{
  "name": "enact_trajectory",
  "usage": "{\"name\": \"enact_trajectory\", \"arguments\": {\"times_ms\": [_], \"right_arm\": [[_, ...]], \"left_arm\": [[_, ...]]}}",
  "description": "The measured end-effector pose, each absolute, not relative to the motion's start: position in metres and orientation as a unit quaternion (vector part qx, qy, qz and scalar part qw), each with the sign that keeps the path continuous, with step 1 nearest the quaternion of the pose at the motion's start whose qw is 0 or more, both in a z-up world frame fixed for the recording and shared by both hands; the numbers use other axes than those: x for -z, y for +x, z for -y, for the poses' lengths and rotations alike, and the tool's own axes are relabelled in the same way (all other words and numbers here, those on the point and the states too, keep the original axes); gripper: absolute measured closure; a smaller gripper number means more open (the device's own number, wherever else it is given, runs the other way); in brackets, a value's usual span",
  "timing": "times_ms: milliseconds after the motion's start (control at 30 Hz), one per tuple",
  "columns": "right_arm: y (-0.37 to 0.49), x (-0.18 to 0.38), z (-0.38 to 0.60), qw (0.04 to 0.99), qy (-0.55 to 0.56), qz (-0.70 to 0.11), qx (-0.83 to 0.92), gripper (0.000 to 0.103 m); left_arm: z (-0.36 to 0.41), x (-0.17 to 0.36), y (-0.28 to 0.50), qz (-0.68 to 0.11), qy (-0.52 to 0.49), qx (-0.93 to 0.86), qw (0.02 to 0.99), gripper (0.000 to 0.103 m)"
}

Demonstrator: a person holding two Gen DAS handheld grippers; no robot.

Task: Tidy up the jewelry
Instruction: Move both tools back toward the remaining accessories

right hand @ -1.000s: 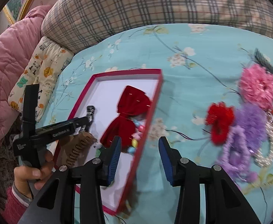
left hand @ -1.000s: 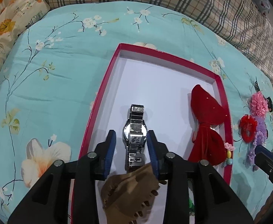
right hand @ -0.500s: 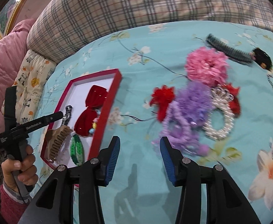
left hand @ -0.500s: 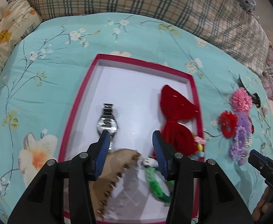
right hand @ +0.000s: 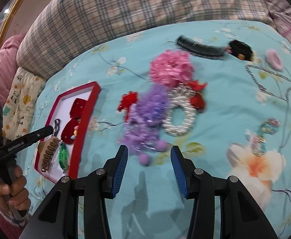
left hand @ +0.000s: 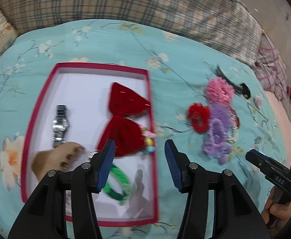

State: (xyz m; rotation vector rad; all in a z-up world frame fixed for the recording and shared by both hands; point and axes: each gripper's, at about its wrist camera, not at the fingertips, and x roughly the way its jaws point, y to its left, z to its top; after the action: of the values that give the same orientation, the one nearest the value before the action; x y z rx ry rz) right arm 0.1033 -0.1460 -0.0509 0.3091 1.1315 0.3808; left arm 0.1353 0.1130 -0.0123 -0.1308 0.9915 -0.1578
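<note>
In the red-rimmed white tray (left hand: 151,107) lie a silver metal watch (left hand: 60,124), a tan claw clip (left hand: 53,161), a green scrunchie (left hand: 117,183) and a red velvet bow (left hand: 125,119). The left gripper (left hand: 139,159), jaws just opening and half-wide, holds nothing above the tray's right rim. To the right, the right gripper (right hand: 149,165), equally parted and empty, hovers just short of a purple fluffy scrunchie (right hand: 145,123) touching a pearl-beaded ring (right hand: 180,117) and pink scrunchie (right hand: 170,68).
</note>
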Motion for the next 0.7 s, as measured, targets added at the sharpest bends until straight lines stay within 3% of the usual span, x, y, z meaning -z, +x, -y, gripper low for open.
{"name": "enact_trajectory", "arguments": {"times_ms": [700], "right_arm": [[0.108,0.061,0.192,0.824,0.158,-0.526,-0.143,0.057]], "left_arm": [[-0.035,0.025,0.136,-0.498,-0.043,0.127,0.857,0.053]]}}
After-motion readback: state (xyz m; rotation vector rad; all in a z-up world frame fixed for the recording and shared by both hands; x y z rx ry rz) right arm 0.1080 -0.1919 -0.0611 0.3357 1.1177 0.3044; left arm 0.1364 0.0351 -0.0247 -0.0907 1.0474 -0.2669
